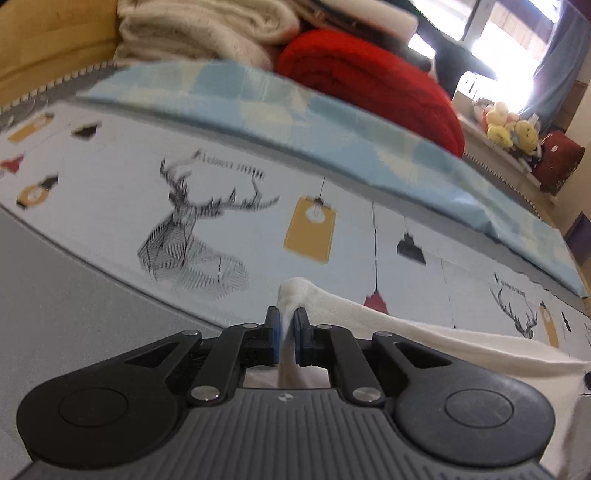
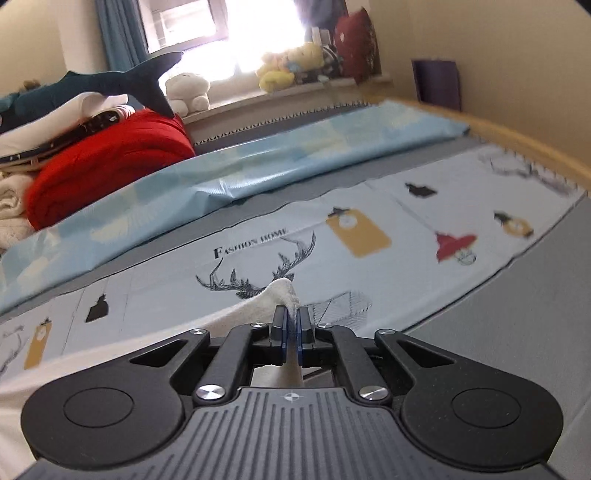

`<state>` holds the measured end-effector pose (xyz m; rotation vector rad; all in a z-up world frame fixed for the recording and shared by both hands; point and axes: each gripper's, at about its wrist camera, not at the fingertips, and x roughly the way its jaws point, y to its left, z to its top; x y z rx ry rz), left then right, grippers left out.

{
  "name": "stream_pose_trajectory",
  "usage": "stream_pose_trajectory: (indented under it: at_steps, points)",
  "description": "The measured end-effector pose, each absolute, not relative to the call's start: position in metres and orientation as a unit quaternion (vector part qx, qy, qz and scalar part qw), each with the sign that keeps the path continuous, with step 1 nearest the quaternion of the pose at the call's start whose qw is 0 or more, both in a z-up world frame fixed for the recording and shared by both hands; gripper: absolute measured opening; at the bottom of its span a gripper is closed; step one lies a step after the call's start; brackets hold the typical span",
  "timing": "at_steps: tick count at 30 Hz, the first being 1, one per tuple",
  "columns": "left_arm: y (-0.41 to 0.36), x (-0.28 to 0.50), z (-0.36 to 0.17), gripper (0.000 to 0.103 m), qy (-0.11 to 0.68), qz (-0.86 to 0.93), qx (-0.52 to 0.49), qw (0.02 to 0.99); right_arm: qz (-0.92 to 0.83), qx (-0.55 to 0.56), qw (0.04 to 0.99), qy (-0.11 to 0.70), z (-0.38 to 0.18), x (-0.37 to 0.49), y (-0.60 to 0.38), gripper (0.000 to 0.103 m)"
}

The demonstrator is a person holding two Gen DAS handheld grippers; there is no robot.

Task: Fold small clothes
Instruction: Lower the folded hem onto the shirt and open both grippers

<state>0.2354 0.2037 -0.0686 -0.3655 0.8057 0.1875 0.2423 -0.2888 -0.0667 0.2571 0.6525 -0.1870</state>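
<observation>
Left claw point(image 1: 287, 317): jaws drawn narrow, pinching a corner of the white cloth point(image 1: 424, 325); a tuft of the fabric sticks up above the blue pads point(image 1: 275, 332).
Right claw point(image 2: 291, 317): likewise narrow, clamped on another corner of the same white cloth point(image 2: 255, 302), with a small bunch poking out past the tips.
Cloth, left view: it runs from the claw off to the right edge as a taut, sagging band, lifted clear of the bed at the grip.
Cloth, right view: it runs from the claw down to the left edge, so the two views show it stretched between both claws.
Sheet under the cloth point(image 1: 110, 192): pale, printed with a stag's head point(image 1: 192, 236), yellow tags and red and black lamps.
Only in the right view: the printed words "Fashion home" point(image 2: 251, 242) read clearly above the stag's antlers; a dark shark plush point(image 2: 110, 79) and a white teddy point(image 2: 188, 90) sit by the window.
Only in the left view: a stack of cream towels point(image 1: 199, 33) against the wooden bed frame point(image 1: 44, 44).
In both views: a light blue checked quilt point(image 1: 295, 122) folded along the far side of the bed, a red blanket point(image 2: 107, 158) behind it, and yellow soft toys point(image 1: 511, 127) on the sill.
Image quality: the left view is blurred over the sheet's prints.
</observation>
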Motion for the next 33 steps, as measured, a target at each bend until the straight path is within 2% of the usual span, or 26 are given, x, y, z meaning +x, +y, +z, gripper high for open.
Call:
stream_pose_trajectory:
  at_steps: [1, 2, 5, 8, 12, 14, 15, 19, 25, 26, 27, 28, 29, 33]
  points:
    - [0.206, 0.235, -0.07, 0.008, 0.397, 0.09, -0.187, 0.894, -0.093, 0.127, 0.925, 0.347, -0.073, 0.245, -0.29, 0.014]
    - [0.208, 0.233, -0.07, 0.008, 0.401, 0.092, -0.196, 0.89, -0.086, 0.138, 0.913, 0.374, -0.079, 0.247, -0.293, 0.024]
    - [0.213, 0.228, -0.069, 0.009, 0.418, 0.081, -0.209, 0.88, -0.076, 0.166, 0.886, 0.427, -0.091, 0.244, -0.301, 0.024]
    - [0.212, 0.22, -0.077, 0.011, 0.468, 0.057, -0.214, 0.856, -0.063, 0.155, 0.869, 0.465, -0.094, 0.235, -0.303, 0.024]
    - [0.209, 0.201, -0.095, 0.026, 0.55, 0.018, -0.213, 0.807, -0.042, 0.161, 0.845, 0.509, -0.097, 0.211, -0.304, 0.025]
    - [0.207, 0.187, -0.108, 0.026, 0.592, 0.008, -0.205, 0.779, -0.036, 0.152, 0.834, 0.529, -0.1, 0.195, -0.303, 0.025]
    - [0.206, 0.181, -0.112, 0.026, 0.604, 0.005, -0.201, 0.771, -0.035, 0.148, 0.829, 0.538, -0.102, 0.187, -0.304, 0.029]
    - [0.204, 0.156, -0.115, 0.026, 0.615, -0.01, -0.187, 0.766, -0.025, 0.154, 0.819, 0.553, -0.1, 0.154, -0.309, 0.035]
    - [0.186, 0.127, -0.122, 0.026, 0.642, -0.019, -0.106, 0.759, -0.03, 0.154, 0.793, 0.589, -0.106, 0.122, -0.317, 0.036]
    - [0.183, 0.124, -0.119, 0.023, 0.639, -0.019, -0.089, 0.764, -0.03, 0.147, 0.793, 0.59, -0.105, 0.119, -0.317, 0.031]
    - [0.181, 0.121, -0.117, 0.017, 0.637, -0.018, -0.076, 0.767, -0.028, 0.14, 0.796, 0.589, -0.103, 0.116, -0.317, 0.016]
    - [0.18, 0.118, -0.115, 0.014, 0.634, -0.018, -0.066, 0.77, -0.025, 0.134, 0.799, 0.585, -0.1, 0.113, -0.318, 0.01]
    - [0.178, 0.116, -0.112, 0.006, 0.631, -0.02, -0.058, 0.773, -0.02, 0.135, 0.804, 0.579, -0.096, 0.111, -0.319, 0.009]
    - [0.174, 0.111, -0.101, 0.005, 0.617, -0.023, -0.047, 0.785, -0.016, 0.131, 0.814, 0.565, -0.081, 0.106, -0.32, 0.007]
